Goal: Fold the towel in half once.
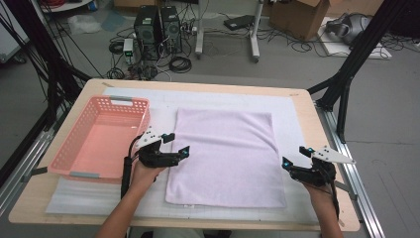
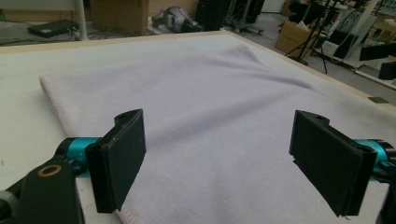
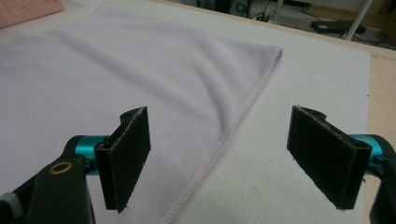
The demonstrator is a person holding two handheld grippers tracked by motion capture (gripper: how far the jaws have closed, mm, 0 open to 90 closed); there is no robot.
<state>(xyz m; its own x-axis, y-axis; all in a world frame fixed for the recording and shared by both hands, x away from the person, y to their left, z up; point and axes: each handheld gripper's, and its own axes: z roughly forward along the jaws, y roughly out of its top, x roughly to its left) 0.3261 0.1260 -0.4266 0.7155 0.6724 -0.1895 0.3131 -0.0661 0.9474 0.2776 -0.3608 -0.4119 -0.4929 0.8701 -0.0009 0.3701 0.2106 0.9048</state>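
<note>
**Two open grippers at the side edges of a lilac towel**

On the wooden table [image 1: 317, 130], over a white padded mat [image 1: 292, 111], lies a pale lilac towel [image 1: 225, 156], spread flat, folded, near the middle. Just beside its left edge, a pink plastic basket [image 1: 101, 136] with perforated walls, standing on the mat, nothing seen inside.

Left gripper [image 1: 179, 145] held by the left hand [image 1: 146, 174] at the left edge of the towel, between basket and towel, jaws wide apart and grasping nothing. In the left gripper view, left gripper [image 2: 217, 161] low over the towel [image 2: 210, 102], one jaw at the hemmed edge, the other over the cloth; whether touching the fabric, cannot tell.

Right gripper [image 1: 296, 155] held by the right hand [image 1: 317, 186] at the right edge of the towel, released too, jaws spread and nothing between them. In the right gripper view, right gripper [image 3: 219, 156] straddling the stitched hem: one jaw above the towel [image 3: 116, 70], the other above the bare white mat [image 3: 303, 79]. A corner of the pink basket [image 3: 28, 9] seen far at the top left.

Behind the table, on the floor, two black computer towers [image 1: 158, 27], many cables, and a cardboard box [image 1: 302, 15].
</note>
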